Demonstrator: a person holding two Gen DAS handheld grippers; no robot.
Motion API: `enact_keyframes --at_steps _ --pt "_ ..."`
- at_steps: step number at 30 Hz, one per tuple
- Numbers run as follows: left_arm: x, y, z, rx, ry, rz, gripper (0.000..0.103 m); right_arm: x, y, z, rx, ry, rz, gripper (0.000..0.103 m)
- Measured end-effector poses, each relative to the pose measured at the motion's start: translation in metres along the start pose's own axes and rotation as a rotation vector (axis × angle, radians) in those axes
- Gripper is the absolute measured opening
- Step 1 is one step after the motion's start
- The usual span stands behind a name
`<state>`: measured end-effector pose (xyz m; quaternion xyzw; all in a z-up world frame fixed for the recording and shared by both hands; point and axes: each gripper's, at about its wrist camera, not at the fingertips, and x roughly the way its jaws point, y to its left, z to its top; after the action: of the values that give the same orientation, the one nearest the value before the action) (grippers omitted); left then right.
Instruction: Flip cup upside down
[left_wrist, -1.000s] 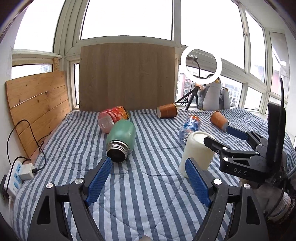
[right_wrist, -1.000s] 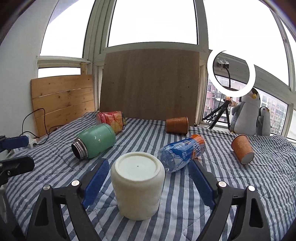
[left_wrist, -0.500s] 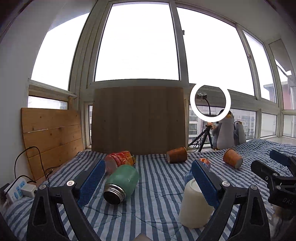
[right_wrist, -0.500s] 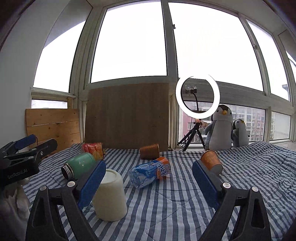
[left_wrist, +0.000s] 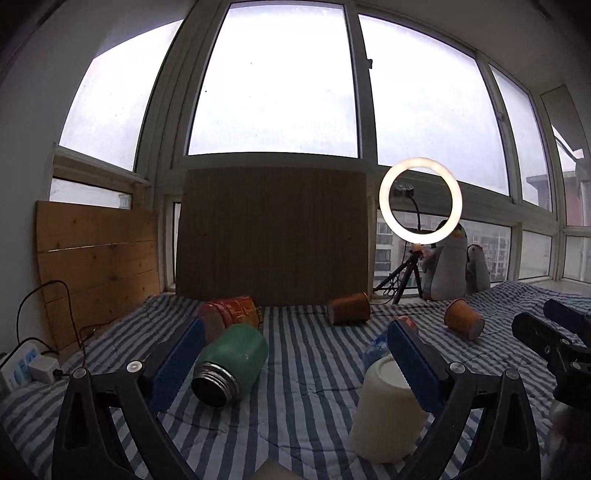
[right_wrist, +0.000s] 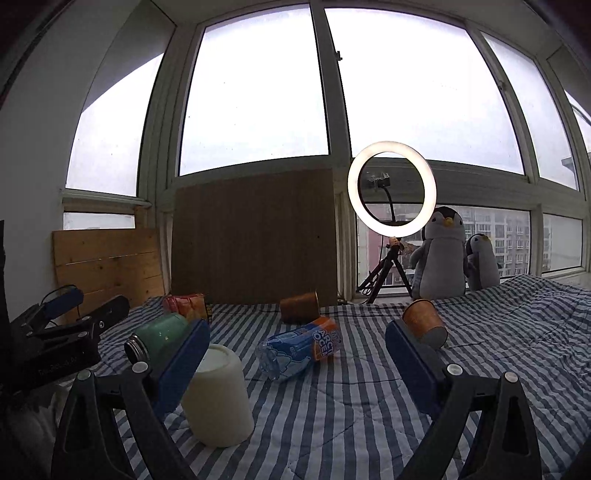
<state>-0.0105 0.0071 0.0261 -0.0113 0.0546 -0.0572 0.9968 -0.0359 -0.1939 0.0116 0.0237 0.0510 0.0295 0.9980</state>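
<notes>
Striped bedspread (right_wrist: 332, 413) — cream cup (right_wrist: 218, 398) upright, base up.

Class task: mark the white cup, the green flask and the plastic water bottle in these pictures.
white cup (right_wrist: 218, 398), right wrist view, on its side wall.
green flask (left_wrist: 236, 354), left wrist view, on its green body.
plastic water bottle (right_wrist: 299, 349), right wrist view, on its label.

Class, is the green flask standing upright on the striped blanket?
No. The green flask lies on its side on the striped blanket, open mouth facing the camera.
</notes>
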Motion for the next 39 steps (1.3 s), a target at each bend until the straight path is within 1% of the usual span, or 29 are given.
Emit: enact_keyframes --at_steps 2,5,10,13,16,20,22,25,28,31,39 --pt "0.0 0.006 0.002 -0.004 0.01 0.017 0.1 0.001 0.001 0.002 -0.007 -0.001 -0.004 0.095" --pt "0.0 0.015 0.007 -0.023 0.016 0.016 0.102 0.003 0.0 0.004 -0.015 -0.01 -0.012 0.102" --pt "0.001 0.016 0.008 -0.01 -0.003 0.025 0.102 0.009 -0.006 0.001 0.003 -0.008 -0.051 0.102" --pt "0.005 0.011 0.001 0.004 -0.023 0.03 0.102 0.008 -0.01 -0.004 0.02 -0.028 -0.07 0.102" --pt "0.007 0.006 -0.002 0.019 -0.022 0.023 0.102 0.01 -0.008 -0.006 0.011 -0.031 -0.074 0.102" --pt "0.005 0.003 -0.006 0.029 -0.042 0.024 0.102 0.011 -0.001 -0.007 -0.019 -0.034 -0.073 0.102" --pt "0.007 0.0 -0.008 0.042 -0.036 0.024 0.102 0.009 -0.001 -0.007 -0.021 -0.041 -0.077 0.102" --pt "0.008 -0.005 -0.012 0.059 -0.028 0.028 0.102 0.009 -0.003 -0.007 -0.005 -0.04 -0.082 0.102" --pt "0.001 -0.012 -0.014 0.088 -0.063 0.042 0.102 0.008 -0.009 -0.007 0.019 -0.042 -0.089 0.102" --pt "0.002 -0.018 -0.016 0.114 -0.056 0.046 0.102 0.006 -0.011 -0.007 0.03 -0.053 -0.105 0.102" --pt "-0.001 -0.006 -0.014 0.059 -0.068 0.073 0.102 0.008 -0.009 -0.007 0.019 -0.046 -0.125 0.102"
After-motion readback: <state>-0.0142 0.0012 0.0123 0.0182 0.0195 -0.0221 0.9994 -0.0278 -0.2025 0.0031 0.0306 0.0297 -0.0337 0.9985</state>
